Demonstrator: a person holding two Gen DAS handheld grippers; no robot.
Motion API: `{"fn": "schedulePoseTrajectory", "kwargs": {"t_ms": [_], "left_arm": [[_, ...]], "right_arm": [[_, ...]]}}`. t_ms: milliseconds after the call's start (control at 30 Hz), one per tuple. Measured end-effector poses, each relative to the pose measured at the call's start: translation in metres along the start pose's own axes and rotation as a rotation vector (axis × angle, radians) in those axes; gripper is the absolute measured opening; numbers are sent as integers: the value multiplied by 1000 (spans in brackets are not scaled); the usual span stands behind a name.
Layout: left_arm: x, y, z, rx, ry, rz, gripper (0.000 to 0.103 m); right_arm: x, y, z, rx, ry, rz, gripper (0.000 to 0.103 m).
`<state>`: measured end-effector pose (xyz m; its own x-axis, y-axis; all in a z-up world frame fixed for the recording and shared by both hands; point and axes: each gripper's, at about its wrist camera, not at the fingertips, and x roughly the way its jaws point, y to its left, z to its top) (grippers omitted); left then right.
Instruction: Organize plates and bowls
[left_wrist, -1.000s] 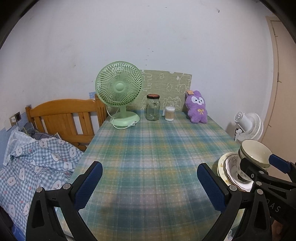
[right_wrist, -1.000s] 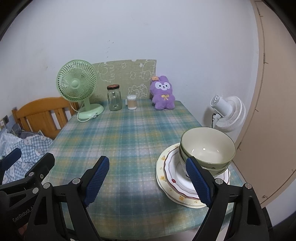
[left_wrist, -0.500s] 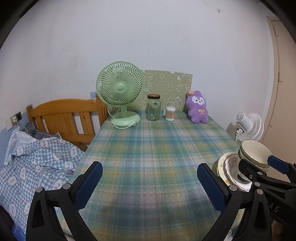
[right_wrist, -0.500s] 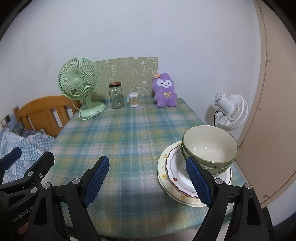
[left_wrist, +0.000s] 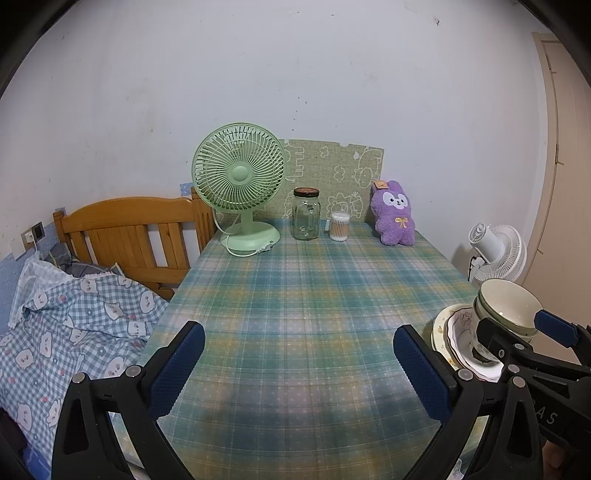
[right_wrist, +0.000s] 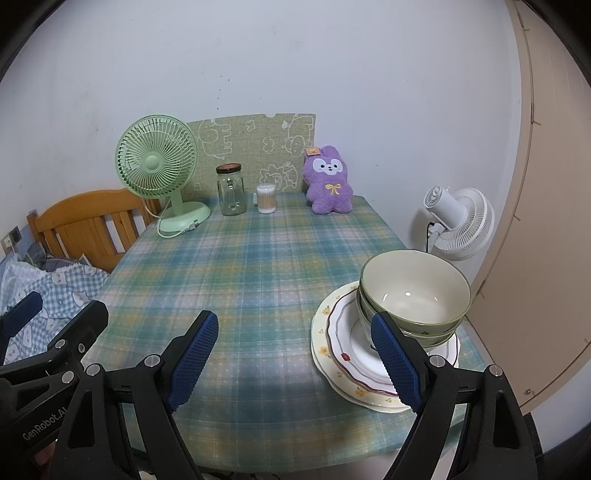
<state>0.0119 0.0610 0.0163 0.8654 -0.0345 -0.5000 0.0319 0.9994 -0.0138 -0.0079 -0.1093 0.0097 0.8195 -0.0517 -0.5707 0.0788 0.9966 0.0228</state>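
A plaid cloth in green, blue and yellow covers the table (right_wrist: 258, 266), which stands against a pale wall. On its near right corner sits the stack of plates (right_wrist: 343, 354) — a cream one with small flowers at the bottom and a red-rimmed white one on it — and on the plates, towards their right side, nested green-rimmed bowls (right_wrist: 413, 295) with cream insides, upright.

The right gripper (right_wrist: 295, 354) hangs over the near edge with its blue-padded jaws spread wide and nothing between them but cloth; its right finger (right_wrist: 397, 363) crosses in front of the near side of the stack, and whether it touches the crockery cannot be told. The left gripper (left_wrist: 295, 367) hovers further left over bare cloth, jaws equally wide, holding nothing.

The middle of the table is bare. Along the far edge, left to right: a green desk fan (right_wrist: 157, 166) with its cord on the cloth, a glass jar (right_wrist: 231, 192) with a dark lid, a tub of cotton swabs (right_wrist: 266, 199) and a purple plush rabbit (right_wrist: 328, 182), with a green patterned board (right_wrist: 255, 144) leaning on the wall behind them. Beyond the right edge stands a white fan (right_wrist: 458, 225) beside a beige door (right_wrist: 546, 221). To the left are a wooden bed frame (left_wrist: 136, 236) and blue checked bedding (left_wrist: 70, 325).
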Motion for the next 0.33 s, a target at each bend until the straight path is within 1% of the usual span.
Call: {"fn": "schedulePoseTrajectory", "kwargs": {"t_ms": [333], "left_arm": [[-1, -2, 0, 2, 3, -2, 103]], "right_arm": [[0, -3, -1, 2, 4, 0, 87]]}}
